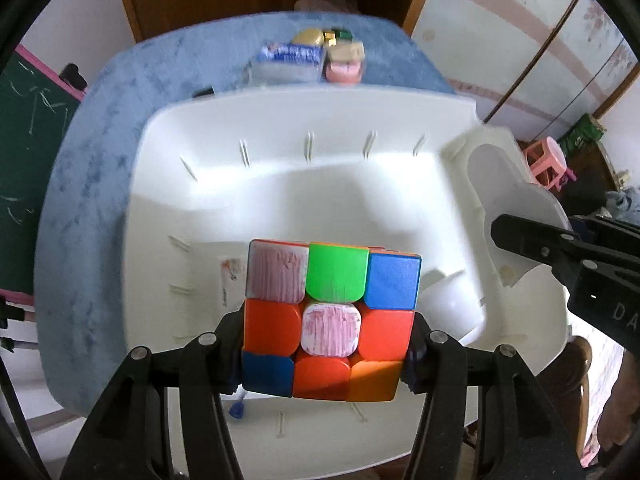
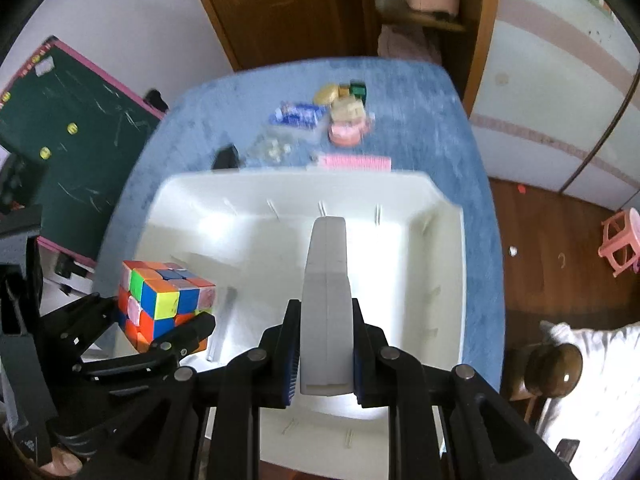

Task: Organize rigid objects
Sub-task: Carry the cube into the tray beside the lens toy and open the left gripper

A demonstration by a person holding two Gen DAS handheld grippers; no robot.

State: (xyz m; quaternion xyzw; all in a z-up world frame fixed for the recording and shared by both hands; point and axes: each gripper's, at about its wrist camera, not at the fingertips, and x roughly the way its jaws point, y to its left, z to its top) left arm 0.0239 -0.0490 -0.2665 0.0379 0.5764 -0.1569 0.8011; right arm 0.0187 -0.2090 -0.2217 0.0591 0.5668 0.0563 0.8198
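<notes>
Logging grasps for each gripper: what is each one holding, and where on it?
Left gripper clamps the puzzle cube by its two opposite side faces, low down. Right gripper pinches the white flat piece across its faces at the near end.

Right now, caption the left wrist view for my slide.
Left gripper holds a puzzle cube above the white bin.

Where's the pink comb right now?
Right wrist view: the pink comb lies on the blue tablecloth just beyond the white bin's far rim.

wooden door (image 2: 296, 12) | green chalkboard (image 2: 68, 128) | pink stool (image 2: 622, 244) | wood floor (image 2: 552, 240)
</notes>
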